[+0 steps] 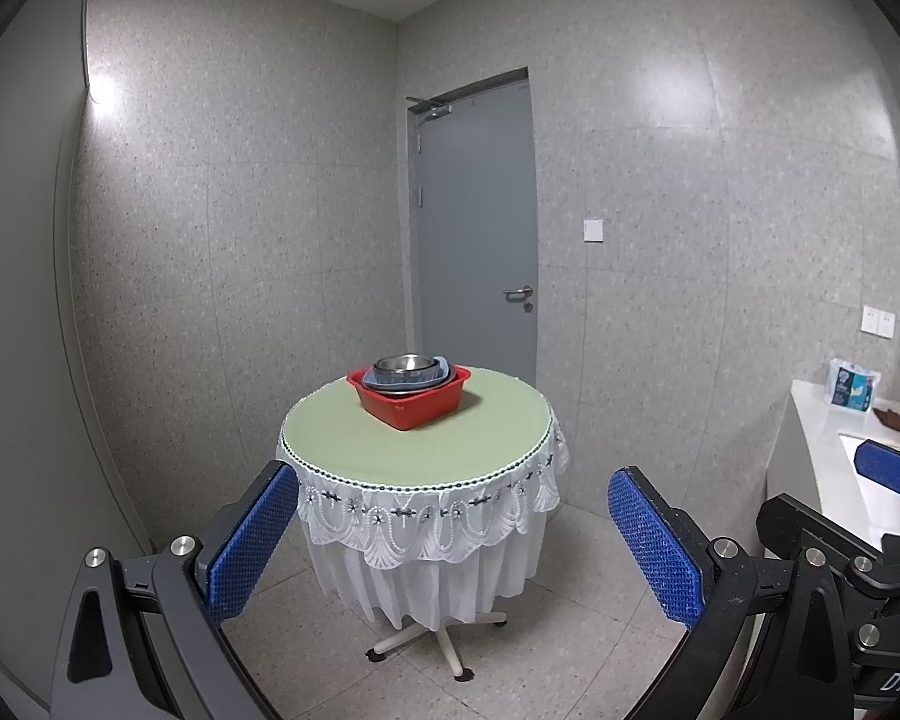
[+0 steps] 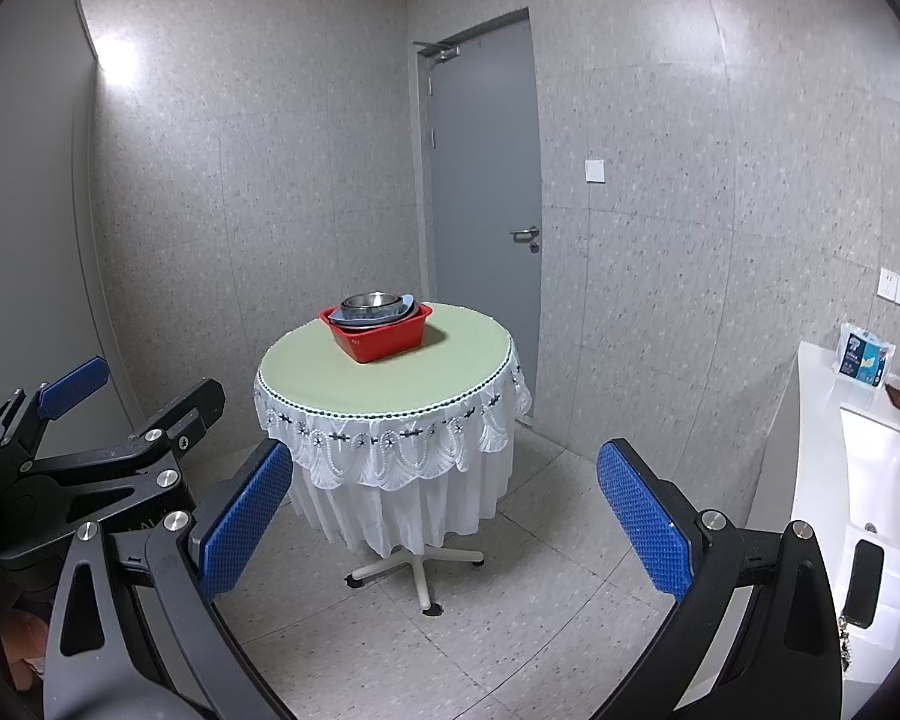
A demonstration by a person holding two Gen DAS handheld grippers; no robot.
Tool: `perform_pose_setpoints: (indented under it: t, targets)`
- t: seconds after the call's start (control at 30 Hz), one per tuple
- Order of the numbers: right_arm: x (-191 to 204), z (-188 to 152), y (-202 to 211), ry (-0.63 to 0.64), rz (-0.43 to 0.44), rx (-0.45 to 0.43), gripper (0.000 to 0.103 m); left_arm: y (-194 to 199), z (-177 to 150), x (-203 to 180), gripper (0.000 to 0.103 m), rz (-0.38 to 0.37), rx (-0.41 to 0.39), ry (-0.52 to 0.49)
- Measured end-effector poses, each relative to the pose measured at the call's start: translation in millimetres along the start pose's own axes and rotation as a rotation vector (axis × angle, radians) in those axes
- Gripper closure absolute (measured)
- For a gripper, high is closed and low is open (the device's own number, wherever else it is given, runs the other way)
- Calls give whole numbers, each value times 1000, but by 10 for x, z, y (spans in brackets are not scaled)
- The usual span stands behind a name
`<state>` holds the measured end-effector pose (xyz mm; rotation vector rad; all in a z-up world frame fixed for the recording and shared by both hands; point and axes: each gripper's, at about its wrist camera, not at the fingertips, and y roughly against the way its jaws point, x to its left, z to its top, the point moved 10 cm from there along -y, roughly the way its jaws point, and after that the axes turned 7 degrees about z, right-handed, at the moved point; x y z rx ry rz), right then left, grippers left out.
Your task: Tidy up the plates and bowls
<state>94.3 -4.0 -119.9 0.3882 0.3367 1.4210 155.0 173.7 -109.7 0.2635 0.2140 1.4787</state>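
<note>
A red plastic basin (image 1: 413, 405) stands on a round table (image 1: 417, 447) with a green top and a white lace cloth. In the basin lie blue-grey plates (image 1: 411, 383) with a steel bowl (image 1: 405, 366) on top. The same basin (image 2: 378, 333), plates and bowl (image 2: 371, 301) show in the right wrist view. My left gripper (image 1: 453, 546) is open and empty, well short of the table. My right gripper (image 2: 444, 522) is open and empty too, also short of the table. The left gripper also shows at the left edge of the right wrist view (image 2: 108, 420).
A grey door (image 1: 477, 228) is shut behind the table. A white counter (image 2: 822, 420) with a sink (image 2: 882, 468) runs along the right, with a tissue pack (image 2: 864, 360) on it. The table stands on a wheeled star base (image 2: 417, 570) on tiled floor.
</note>
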Motion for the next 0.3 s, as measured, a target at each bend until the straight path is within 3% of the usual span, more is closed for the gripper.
perform_pose_setpoints:
  t: [0.3]
  targets:
    - [-23, 15, -11, -18, 5, 10, 0, 13, 23, -104, 1, 8, 10, -15]
